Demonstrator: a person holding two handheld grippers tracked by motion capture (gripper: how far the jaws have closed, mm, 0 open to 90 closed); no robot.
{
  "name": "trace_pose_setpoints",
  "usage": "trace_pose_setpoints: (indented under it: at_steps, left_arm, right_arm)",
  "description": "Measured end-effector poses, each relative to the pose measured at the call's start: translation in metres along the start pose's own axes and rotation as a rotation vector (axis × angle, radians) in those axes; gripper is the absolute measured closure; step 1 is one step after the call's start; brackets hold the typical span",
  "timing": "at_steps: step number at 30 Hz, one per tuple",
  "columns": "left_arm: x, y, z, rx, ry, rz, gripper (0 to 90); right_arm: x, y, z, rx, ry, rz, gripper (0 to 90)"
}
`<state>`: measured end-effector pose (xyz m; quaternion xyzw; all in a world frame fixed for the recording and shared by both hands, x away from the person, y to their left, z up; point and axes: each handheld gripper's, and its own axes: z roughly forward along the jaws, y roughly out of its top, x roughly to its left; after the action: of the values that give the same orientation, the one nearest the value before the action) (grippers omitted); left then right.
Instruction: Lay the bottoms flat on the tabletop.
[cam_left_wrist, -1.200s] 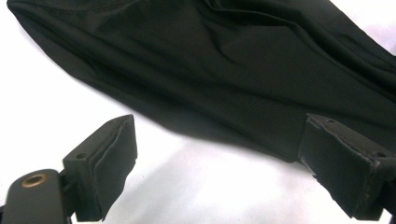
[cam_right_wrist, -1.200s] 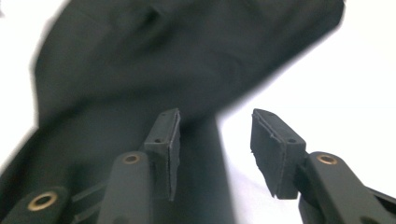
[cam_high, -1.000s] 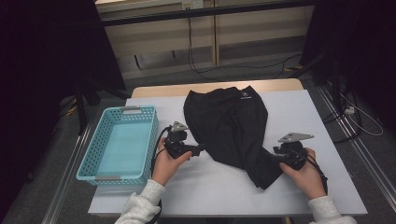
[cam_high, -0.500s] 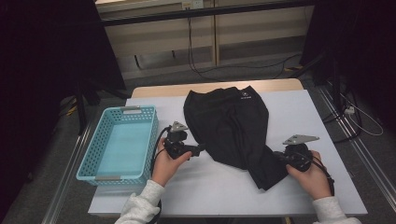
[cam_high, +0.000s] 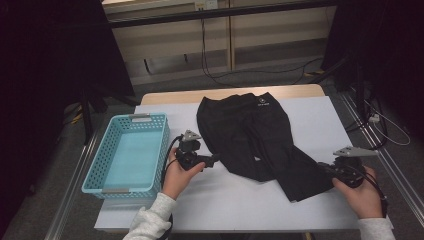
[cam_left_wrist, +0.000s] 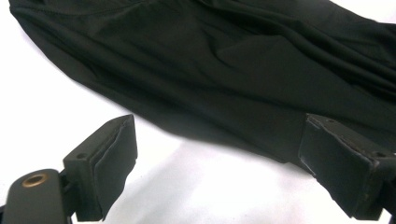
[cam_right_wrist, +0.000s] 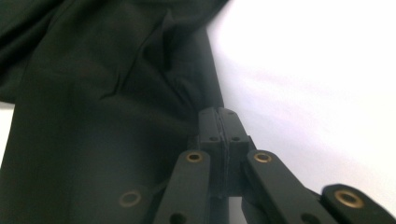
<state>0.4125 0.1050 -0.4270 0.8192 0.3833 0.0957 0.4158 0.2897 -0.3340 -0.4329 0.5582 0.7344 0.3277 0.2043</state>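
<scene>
Black pants (cam_high: 250, 135) lie spread on the white table (cam_high: 225, 200), waistband far, legs toward me. My right gripper (cam_high: 326, 170) is at the end of the right-hand leg, and in the right gripper view its jaws (cam_right_wrist: 218, 116) are pressed together on the fabric edge (cam_right_wrist: 93, 116), with creases running out from the pinch. My left gripper (cam_high: 212, 160) rests by the pants' left edge. In the left gripper view it (cam_left_wrist: 219, 163) stands wide open, bare table between the pads and the dark cloth (cam_left_wrist: 224, 70) just beyond them.
A light blue plastic basket (cam_high: 95, 165) stands at the table's left side, with nothing in it. Bare white tabletop lies along the front edge between my two hands. Dark floor, cables and frame rails surround the table.
My right gripper has moved to the right and drawn the pant leg's end outward with it, so the leg lies longer. The left hand has stayed where it was.
</scene>
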Motion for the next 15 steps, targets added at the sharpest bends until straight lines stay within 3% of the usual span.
trace_pose_setpoints:
  at_steps: [2, 4, 5, 7, 8, 12, 15]
  left_arm:
    - [0.0, 0.0, 0.001, 0.006, -0.001, 0.011, 11.8]
    - [-0.001, 0.0, 0.002, 0.009, 0.0, 0.006, 11.8]
    - [-0.001, 0.0, 0.003, 0.011, 0.001, 0.009, 11.8]
    - [-0.002, 0.0, 0.003, 0.009, 0.001, 0.008, 11.8]
    - [-0.002, 0.0, 0.003, 0.009, 0.002, 0.011, 11.8]
    - [-0.003, 0.0, 0.006, 0.012, 0.0, 0.015, 11.8]
    - [-0.004, -0.001, 0.007, 0.019, 0.0, 0.022, 11.8]
  right_arm:
    - [-0.004, -0.005, -0.001, 0.018, -0.032, 0.001, 90.0]
    - [-0.005, -0.007, 0.001, 0.045, -0.027, 0.016, 90.0]
    - [-0.005, -0.007, 0.002, 0.053, -0.035, -0.001, 89.9]
    - [-0.002, -0.004, 0.004, 0.067, -0.033, -0.005, 81.5]
    - [-0.002, -0.002, 0.007, 0.053, -0.053, -0.01, 74.1]
    - [-0.008, 0.008, 0.023, 0.006, -0.059, -0.013, 63.7]
    - [-0.014, 0.018, 0.036, -0.034, -0.03, 0.028, 64.9]
